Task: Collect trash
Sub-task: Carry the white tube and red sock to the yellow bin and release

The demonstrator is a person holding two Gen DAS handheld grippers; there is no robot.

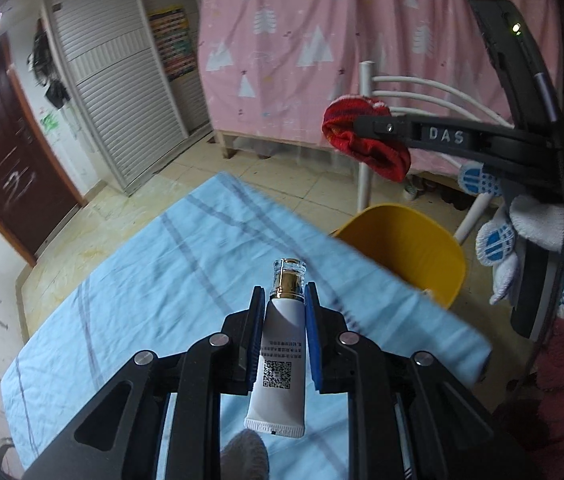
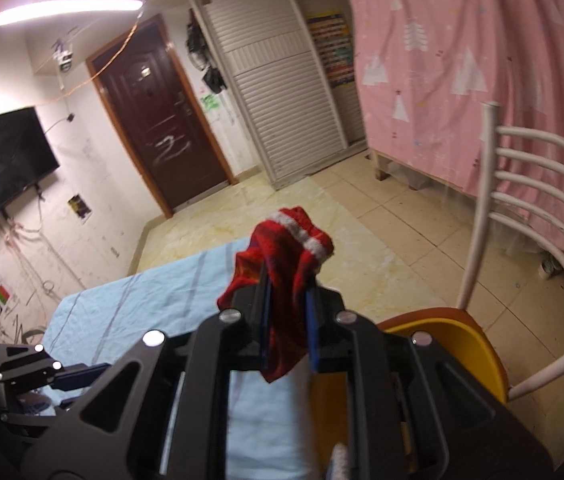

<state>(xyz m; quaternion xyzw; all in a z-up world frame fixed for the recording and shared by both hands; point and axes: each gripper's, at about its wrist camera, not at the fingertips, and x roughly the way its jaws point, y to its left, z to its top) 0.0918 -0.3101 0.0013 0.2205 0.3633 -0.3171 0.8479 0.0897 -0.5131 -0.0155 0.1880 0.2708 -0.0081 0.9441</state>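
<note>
While the left gripper clamps a white tube printed with a QR code above the blue-clothed table, the right gripper, lettered "DAS" on its side, pinches a red sock near the yellow bin.

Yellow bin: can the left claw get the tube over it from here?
Probably yes. The yellow bin stands open just past the table's edge, right of the left claw holding the tube. Only the right claw with the red sock hangs above it.
</note>
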